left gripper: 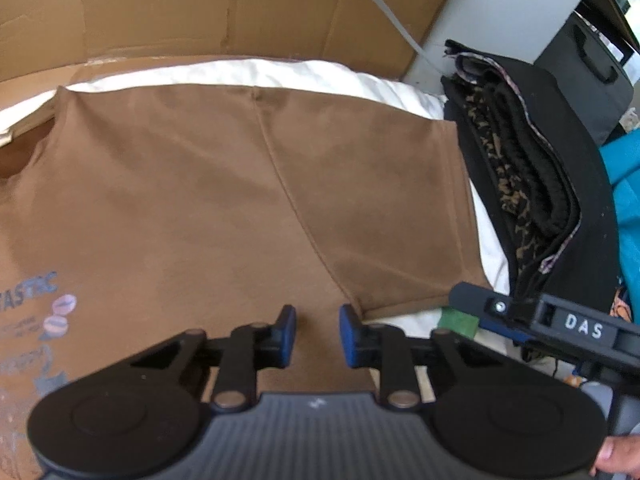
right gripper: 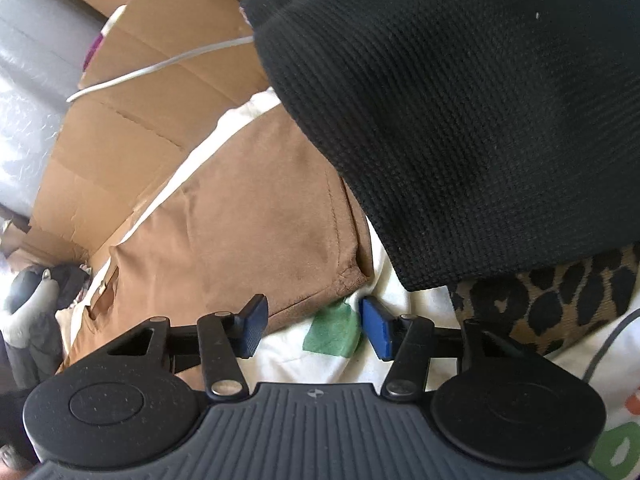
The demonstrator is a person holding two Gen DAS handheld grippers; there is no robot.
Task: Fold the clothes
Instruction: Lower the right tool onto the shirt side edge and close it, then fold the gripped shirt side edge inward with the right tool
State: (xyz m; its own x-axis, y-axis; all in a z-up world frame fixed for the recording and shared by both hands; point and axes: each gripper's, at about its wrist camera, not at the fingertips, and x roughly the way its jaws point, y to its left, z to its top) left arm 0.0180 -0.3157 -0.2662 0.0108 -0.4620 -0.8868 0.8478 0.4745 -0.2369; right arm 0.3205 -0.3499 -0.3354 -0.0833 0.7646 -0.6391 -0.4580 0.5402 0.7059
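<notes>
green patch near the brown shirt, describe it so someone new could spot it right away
Start at the brown shirt spread on the white sheet. Follow its sleeve to the hem corner. Just past it lies the green patch, the only green square printed on that sheet.

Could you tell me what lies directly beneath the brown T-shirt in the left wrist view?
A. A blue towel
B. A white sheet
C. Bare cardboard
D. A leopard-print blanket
B: the white sheet shows all along the far edge and sleeve side of the brown T-shirt spread on it.
</notes>
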